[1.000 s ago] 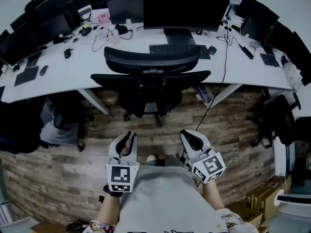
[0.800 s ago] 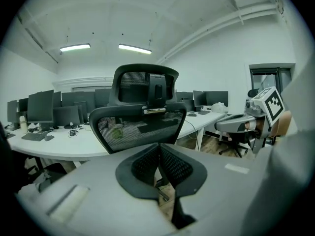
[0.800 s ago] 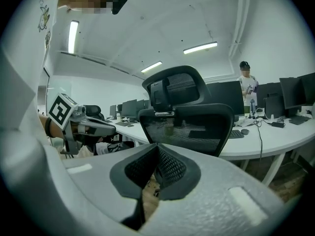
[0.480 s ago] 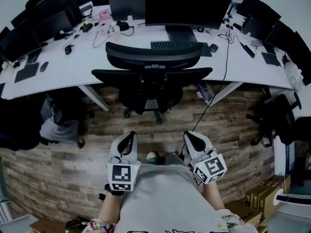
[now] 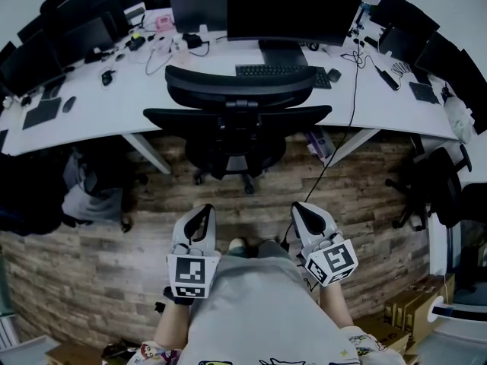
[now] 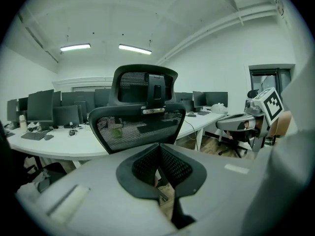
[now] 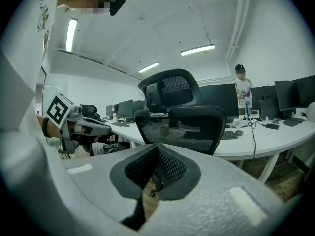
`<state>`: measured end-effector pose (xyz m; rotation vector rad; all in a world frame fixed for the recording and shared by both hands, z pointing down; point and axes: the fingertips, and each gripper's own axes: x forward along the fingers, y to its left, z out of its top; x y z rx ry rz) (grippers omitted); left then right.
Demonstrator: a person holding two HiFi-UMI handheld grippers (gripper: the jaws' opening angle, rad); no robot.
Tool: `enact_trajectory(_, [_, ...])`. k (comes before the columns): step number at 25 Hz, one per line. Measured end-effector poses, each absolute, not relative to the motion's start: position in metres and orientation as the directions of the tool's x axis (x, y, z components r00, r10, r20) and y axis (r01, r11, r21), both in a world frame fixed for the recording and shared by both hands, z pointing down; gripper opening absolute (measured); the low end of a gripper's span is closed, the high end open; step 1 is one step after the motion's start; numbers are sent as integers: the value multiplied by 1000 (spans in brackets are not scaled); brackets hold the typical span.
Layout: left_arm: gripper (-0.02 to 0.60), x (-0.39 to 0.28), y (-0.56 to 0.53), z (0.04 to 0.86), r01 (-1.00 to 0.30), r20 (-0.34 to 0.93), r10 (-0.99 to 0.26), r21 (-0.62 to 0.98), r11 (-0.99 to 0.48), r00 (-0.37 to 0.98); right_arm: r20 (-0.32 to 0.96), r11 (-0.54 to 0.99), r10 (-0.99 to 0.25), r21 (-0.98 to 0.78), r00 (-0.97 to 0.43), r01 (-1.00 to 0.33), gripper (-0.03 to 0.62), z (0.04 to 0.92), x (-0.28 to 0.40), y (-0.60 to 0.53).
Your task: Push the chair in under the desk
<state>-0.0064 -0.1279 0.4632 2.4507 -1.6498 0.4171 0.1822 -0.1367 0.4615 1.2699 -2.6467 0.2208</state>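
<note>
A black mesh office chair [image 5: 237, 120] stands at the white desk [image 5: 99, 112], its headrest over the desk edge and its seat partly under it. It also fills the middle of the left gripper view [image 6: 140, 117] and the right gripper view [image 7: 179, 122]. My left gripper [image 5: 199, 220] hangs low over the wood floor, well short of the chair, jaws shut and empty. My right gripper [image 5: 304, 217] is beside it, also shut on nothing. Both point at the chair's back.
Monitors [image 5: 293, 10], a keyboard [image 5: 278, 72] and cables cover the desk. Another dark chair [image 5: 437, 185] stands at the right, a dark bag [image 5: 91, 196] under the desk at left. A person [image 7: 242, 90] stands far off at the desk row.
The left jaws have closed from slightly apart to fully shut. The right gripper has shifted a little to the right. The chair sits slightly farther from me than a second ago.
</note>
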Motion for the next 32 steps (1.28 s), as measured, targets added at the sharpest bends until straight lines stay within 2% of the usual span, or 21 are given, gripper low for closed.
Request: enact_trajectory(32, [11, -8, -135, 461, -930, 308, -891, -45, -365, 335, 234, 634, -747, -29, -622, -773, 1, 456, 170, -148])
